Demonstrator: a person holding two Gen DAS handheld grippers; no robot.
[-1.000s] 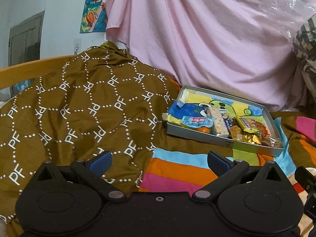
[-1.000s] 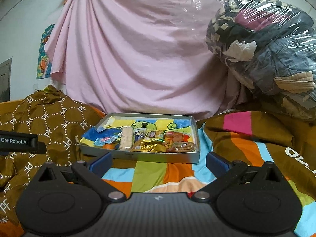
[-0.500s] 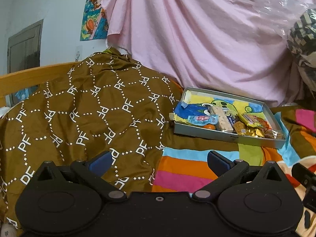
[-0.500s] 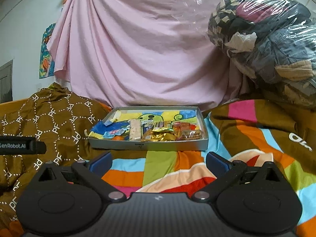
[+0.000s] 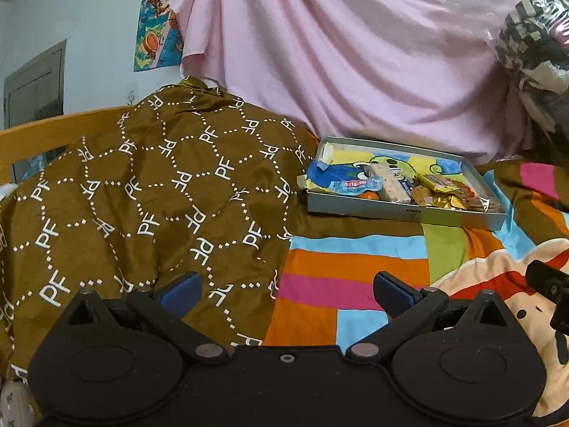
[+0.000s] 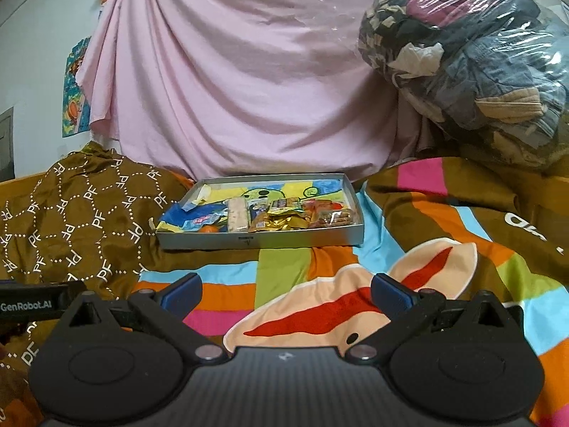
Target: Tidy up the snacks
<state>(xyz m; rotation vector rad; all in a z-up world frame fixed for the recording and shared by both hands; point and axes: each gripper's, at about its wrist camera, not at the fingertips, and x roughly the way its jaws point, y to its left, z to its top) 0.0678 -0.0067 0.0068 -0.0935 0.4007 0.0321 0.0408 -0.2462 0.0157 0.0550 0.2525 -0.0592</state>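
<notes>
"GenRobot.AI" lettering (image 6: 25,306) beside "PF"-patterned brown cloth (image 6: 81,210)

Both wrist cams low, fwd-facing, sharing snack tray (image 5: 405,213) (image 6: 259,240) ahead

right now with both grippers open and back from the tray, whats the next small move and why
Probably ease the right gripper forward toward the tray. Its view is squared on the tray, the fingers are spread with nothing between them, and the snacks lie bunched along the near wall, well beyond reach. The left gripper is also open, but the tray sits off to its right.
</notes>
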